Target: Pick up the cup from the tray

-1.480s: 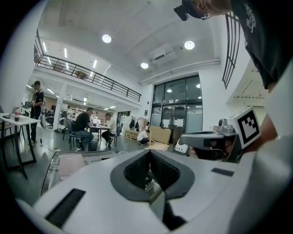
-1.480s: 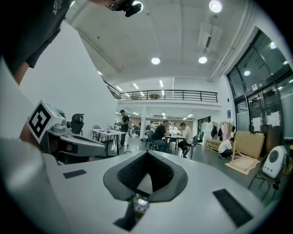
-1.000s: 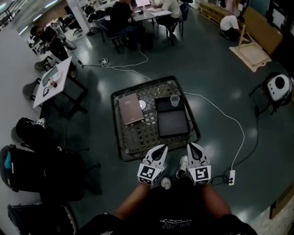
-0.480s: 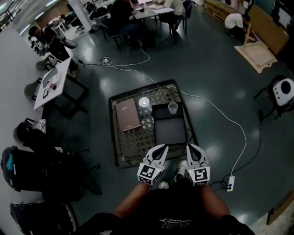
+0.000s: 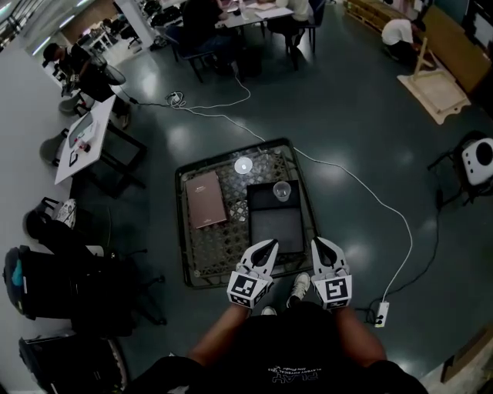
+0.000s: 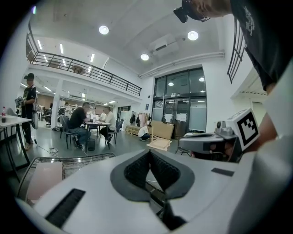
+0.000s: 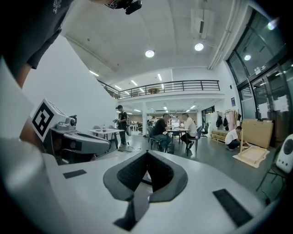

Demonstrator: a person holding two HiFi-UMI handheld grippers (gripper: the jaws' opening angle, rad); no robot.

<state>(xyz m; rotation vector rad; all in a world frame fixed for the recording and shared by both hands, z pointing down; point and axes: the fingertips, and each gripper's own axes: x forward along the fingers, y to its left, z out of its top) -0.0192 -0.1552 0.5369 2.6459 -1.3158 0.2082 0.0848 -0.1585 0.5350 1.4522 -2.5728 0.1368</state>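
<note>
A clear cup (image 5: 282, 191) stands at the far end of a black tray (image 5: 275, 228) on a low mesh-topped table (image 5: 202, 248). Both grippers hover side by side over the table's near edge, short of the tray. My left gripper (image 5: 269, 245) is shut and holds nothing; my right gripper (image 5: 317, 244) is shut too, also empty. In the left gripper view the jaws (image 6: 149, 153) meet at their tips, as they do in the right gripper view (image 7: 146, 153). The cup is hidden behind the jaws in both gripper views.
A brown notebook (image 5: 205, 198) and a small round disc (image 5: 243, 165) lie on the table left of the tray. A white cable (image 5: 362, 192) runs across the floor to a power strip (image 5: 379, 314). Black chairs (image 5: 46, 277) stand at the left; people sit at a far table (image 5: 208, 23).
In the head view the table has come closer to both grippers: they now sit over its near edge. Both grippers stay shut.
</note>
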